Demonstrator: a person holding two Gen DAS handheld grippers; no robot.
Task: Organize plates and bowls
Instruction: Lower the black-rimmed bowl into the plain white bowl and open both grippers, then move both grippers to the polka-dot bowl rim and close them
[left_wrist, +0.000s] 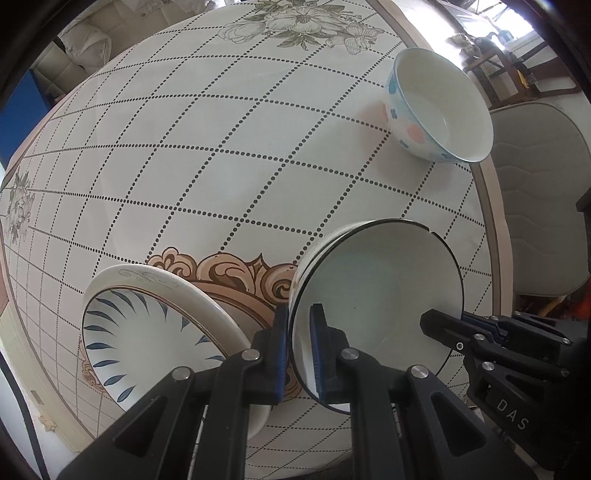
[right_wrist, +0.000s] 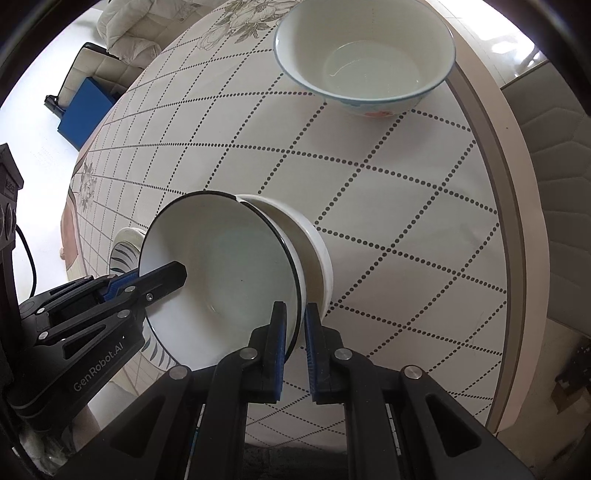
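A white bowl with a thin black rim (left_wrist: 376, 291) (right_wrist: 221, 273) is held tilted above the round table. My left gripper (left_wrist: 297, 350) is shut on its left rim. My right gripper (right_wrist: 295, 343) is shut on its right rim and shows in the left wrist view (left_wrist: 439, 328). My left gripper shows in the right wrist view (right_wrist: 162, 278). A second white bowl (right_wrist: 314, 254) sits nested under the held bowl. A plate with blue leaf marks (left_wrist: 147, 339) (right_wrist: 123, 251) lies to the left. A floral bowl (left_wrist: 439, 107) (right_wrist: 365, 55) stands far right.
The table (left_wrist: 221, 147) (right_wrist: 406, 221) has a dotted diamond-pattern cloth. Its edge runs along the right, with a grey padded chair (left_wrist: 543, 192) beyond. A blue box (right_wrist: 86, 110) stands on the floor at the left.
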